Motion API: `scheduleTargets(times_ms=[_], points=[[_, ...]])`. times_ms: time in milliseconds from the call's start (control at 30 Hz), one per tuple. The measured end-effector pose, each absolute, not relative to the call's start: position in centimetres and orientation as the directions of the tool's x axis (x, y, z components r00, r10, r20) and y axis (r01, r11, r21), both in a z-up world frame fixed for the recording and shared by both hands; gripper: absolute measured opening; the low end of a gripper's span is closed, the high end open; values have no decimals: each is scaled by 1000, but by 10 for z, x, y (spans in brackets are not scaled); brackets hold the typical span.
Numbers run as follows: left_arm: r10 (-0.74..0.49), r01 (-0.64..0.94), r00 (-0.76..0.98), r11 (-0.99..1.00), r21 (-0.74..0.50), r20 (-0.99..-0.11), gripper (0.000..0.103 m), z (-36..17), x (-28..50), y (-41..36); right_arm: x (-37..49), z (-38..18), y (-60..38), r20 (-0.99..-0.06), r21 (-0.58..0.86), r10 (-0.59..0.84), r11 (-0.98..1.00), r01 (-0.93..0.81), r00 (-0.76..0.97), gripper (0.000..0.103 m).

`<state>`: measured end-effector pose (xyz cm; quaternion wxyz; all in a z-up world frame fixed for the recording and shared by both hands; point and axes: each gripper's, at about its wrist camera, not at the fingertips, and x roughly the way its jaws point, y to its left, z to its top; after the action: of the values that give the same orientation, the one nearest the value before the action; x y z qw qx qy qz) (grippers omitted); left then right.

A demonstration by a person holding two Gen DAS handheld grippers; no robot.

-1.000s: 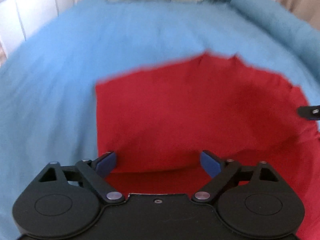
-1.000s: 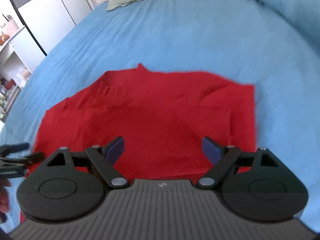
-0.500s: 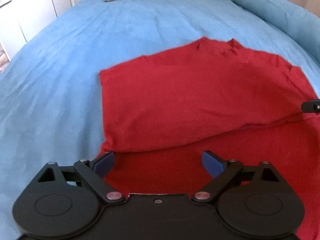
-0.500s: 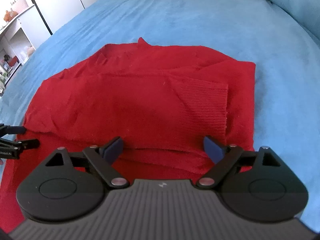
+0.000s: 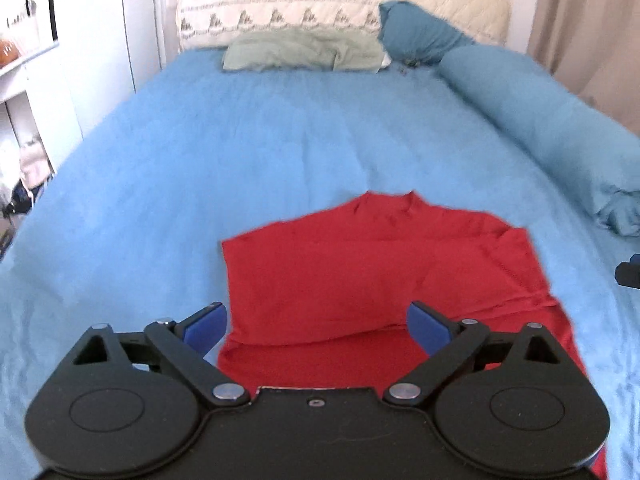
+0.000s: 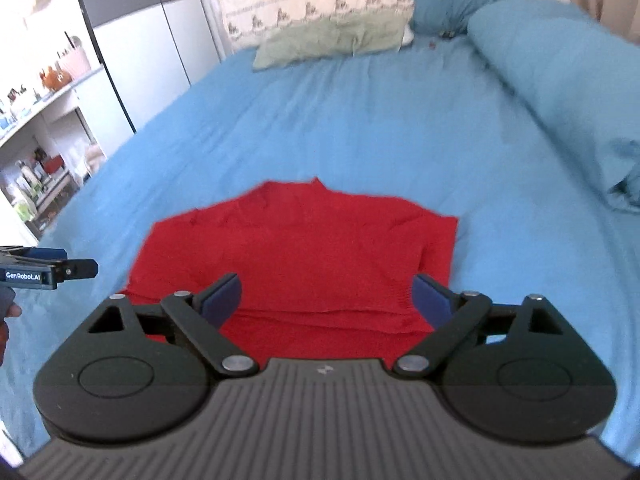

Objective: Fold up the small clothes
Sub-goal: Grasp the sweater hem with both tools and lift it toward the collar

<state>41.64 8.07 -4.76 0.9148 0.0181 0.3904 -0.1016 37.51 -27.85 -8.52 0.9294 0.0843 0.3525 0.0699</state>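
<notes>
One red knit sweater (image 5: 360, 276) lies half folded on the blue bed (image 5: 280, 140) just ahead of both my grippers; soft, light and limp, best pinched at a corner. My left gripper (image 5: 318, 322), jaws just widened, and right gripper (image 6: 326, 294) gape empty. Green pillow (image 5: 300, 50) and blue bolster (image 5: 540, 120) lie well beyond, blocking nothing.

Both cameras now sit higher and farther back than a second ago. The red top (image 5: 360, 280) looks smaller and lies in the lower middle of each frame. More of the blue bed (image 6: 360, 120) shows, and the pillows (image 5: 304, 50) fill the top. The left gripper (image 5: 318, 322) has just been opening its jaws a bit wider, and nothing is between them.
</notes>
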Motion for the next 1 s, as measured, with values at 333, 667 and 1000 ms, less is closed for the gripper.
scheduleTargets(times_ms=[333, 667, 1000], points=[[-209, 185, 606, 975, -119, -767, 100, -56, 307, 117, 259, -60, -279, -652, 196, 114, 980, 22, 750, 103], [-83, 112, 419, 993, -39, -904, 69, -161, 239, 134, 193, -169, -289, -841, 169, 78, 978, 122, 536, 82], [-73, 71, 353, 996, -51, -933, 56, -179, 208, 142, 150, -209, -290, -908, 141, 39, 966, 217, 417, 72]])
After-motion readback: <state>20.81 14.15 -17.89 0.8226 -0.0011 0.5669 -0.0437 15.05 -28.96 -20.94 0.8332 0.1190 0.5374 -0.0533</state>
